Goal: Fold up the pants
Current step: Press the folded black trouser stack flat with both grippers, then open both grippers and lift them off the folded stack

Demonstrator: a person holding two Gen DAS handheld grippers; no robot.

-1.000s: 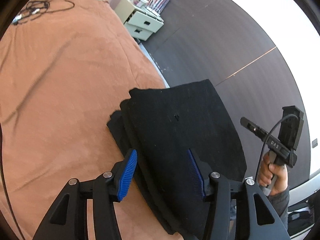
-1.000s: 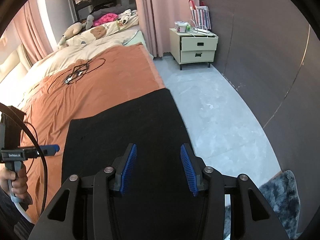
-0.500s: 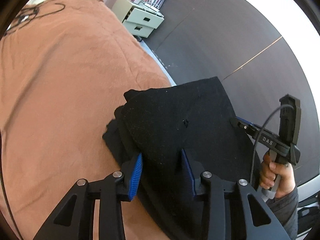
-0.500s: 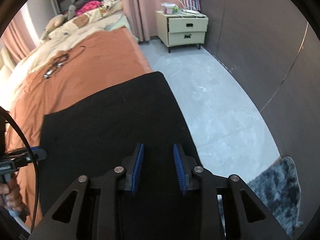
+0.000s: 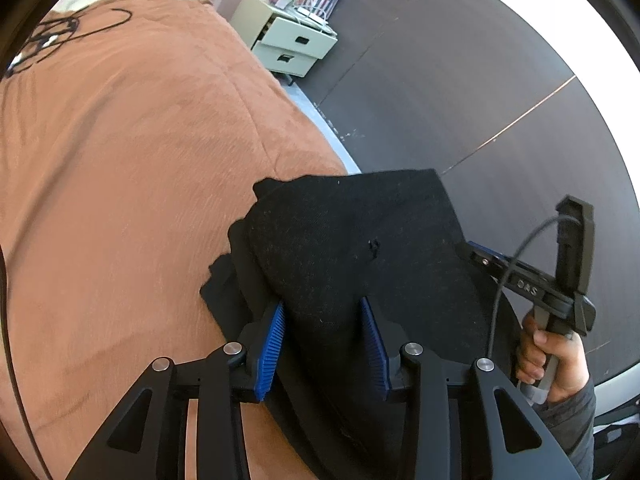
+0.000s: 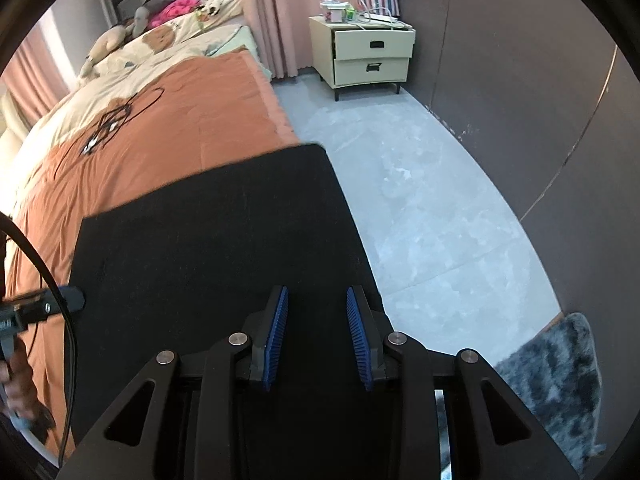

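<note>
Black pants [image 5: 360,240] lie folded in layers near the edge of the orange bed blanket [image 5: 140,160]. My left gripper [image 5: 322,312] is shut on a thick ridge of the pants, with the fabric bulging up between its blue pads. In the right wrist view the pants [image 6: 220,232] spread as a flat dark panel reaching past the bed edge. My right gripper [image 6: 317,300] is shut on their near edge, and its fingers [image 5: 480,256] show at the pants' right side. The left gripper's fingers [image 6: 68,298] touch the pants' left edge.
A cream nightstand [image 6: 372,56] with clutter stands by the dark wall beyond grey floor. A black cable [image 6: 116,120] lies on the blanket farther up the bed, with pillows and soft toys behind. A grey shaggy rug [image 6: 556,380] lies at lower right. A hand [image 5: 548,348] holds the right gripper's handle.
Both grippers' jaws narrowed onto the pants and moved forward and down over them. The fabric between the left pads bunched up into a ridge.
</note>
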